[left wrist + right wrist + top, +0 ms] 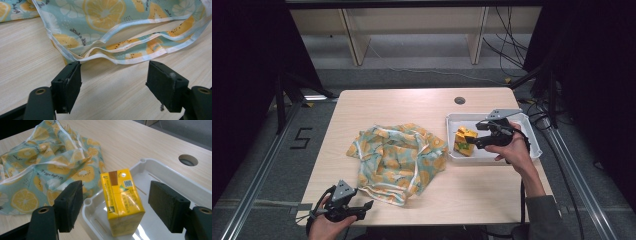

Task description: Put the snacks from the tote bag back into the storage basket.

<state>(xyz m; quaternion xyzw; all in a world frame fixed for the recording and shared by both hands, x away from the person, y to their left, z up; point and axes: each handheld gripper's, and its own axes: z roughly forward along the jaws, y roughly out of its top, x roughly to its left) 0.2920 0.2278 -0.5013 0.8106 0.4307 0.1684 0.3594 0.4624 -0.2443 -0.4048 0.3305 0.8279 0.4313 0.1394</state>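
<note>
Black jaws wide apart over a cloth hem and a juice carton.

High view: left gripper low at table edge, near fruit-print cloth; right gripper over white tray, beside yellow carton.
Left gripper view: jaws released, nothing between, cloth's white-trimmed hem just ahead on wood.
Right gripper view: jaws spread, pads clear of upright carton standing in tray; cloth beyond tray.
</note>
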